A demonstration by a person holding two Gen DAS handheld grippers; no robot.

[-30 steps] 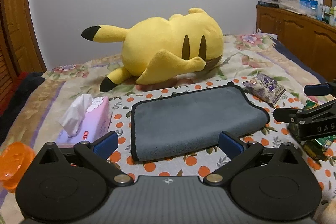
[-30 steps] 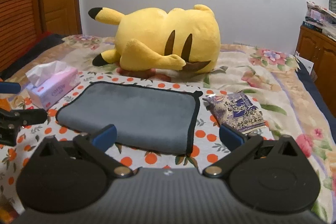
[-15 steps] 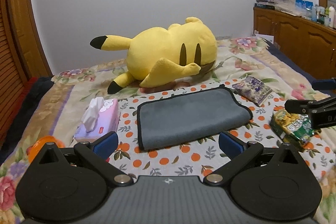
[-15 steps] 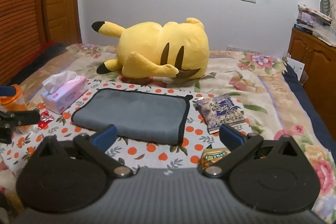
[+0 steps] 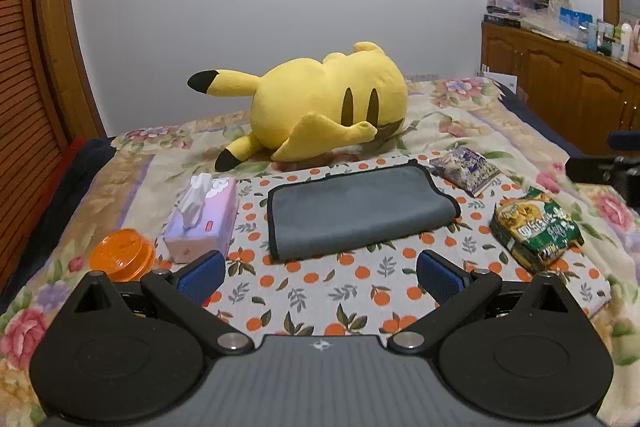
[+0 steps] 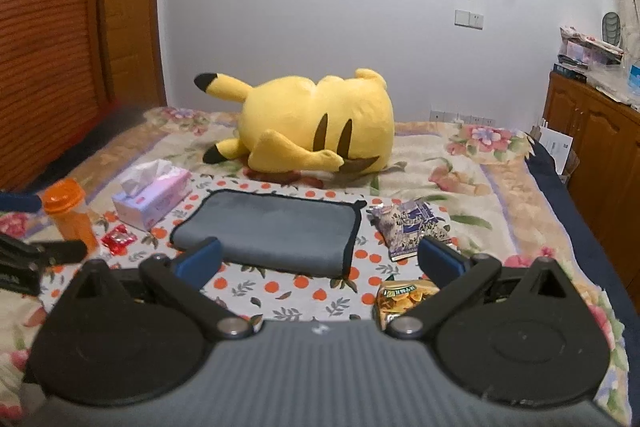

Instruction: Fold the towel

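Left wrist view, left to right. Orange jar (image 5: 122, 254) lies on its side just left of the left gripper's (image 5: 319, 277) left finger. Pink tissue box (image 5: 202, 218) is ahead-left of that finger, a tissue sticking out of the top. Left gripper is spread wide, blue pads (image 5: 202, 275) well apart, nothing between them. Grey towel (image 5: 358, 210) lies folded and flat on the orange-print cloth (image 5: 332, 291), straight ahead of the gripper and apart from both fingers, black trim showing along its left, far and right sides. Yellow plush (image 5: 320, 107) lies on its side beyond the towel on the floral bed cover (image 5: 460, 115). Purple snack bag (image 5: 466, 167) is ahead-right, near the towel's far right corner. Green snack bag (image 5: 534, 229) is right of the towel, ahead of the right finger. Right gripper's black finger pokes in at the far right edge.

Right wrist view, left to right. Left gripper's dark finger shows at the left edge. The jar (image 6: 72, 215) stands nearby, a small red packet (image 6: 117, 239) just right of it, then the tissue box (image 6: 154, 199). Right gripper (image 6: 319, 263) is also wide apart, holding nothing; its left pad (image 6: 200, 262) overlaps the towel's (image 6: 272, 227) near left corner in view, contact unclear. Purple bag (image 6: 412, 227) sits ahead of the right finger, green bag (image 6: 402, 301) partly hidden under that finger.
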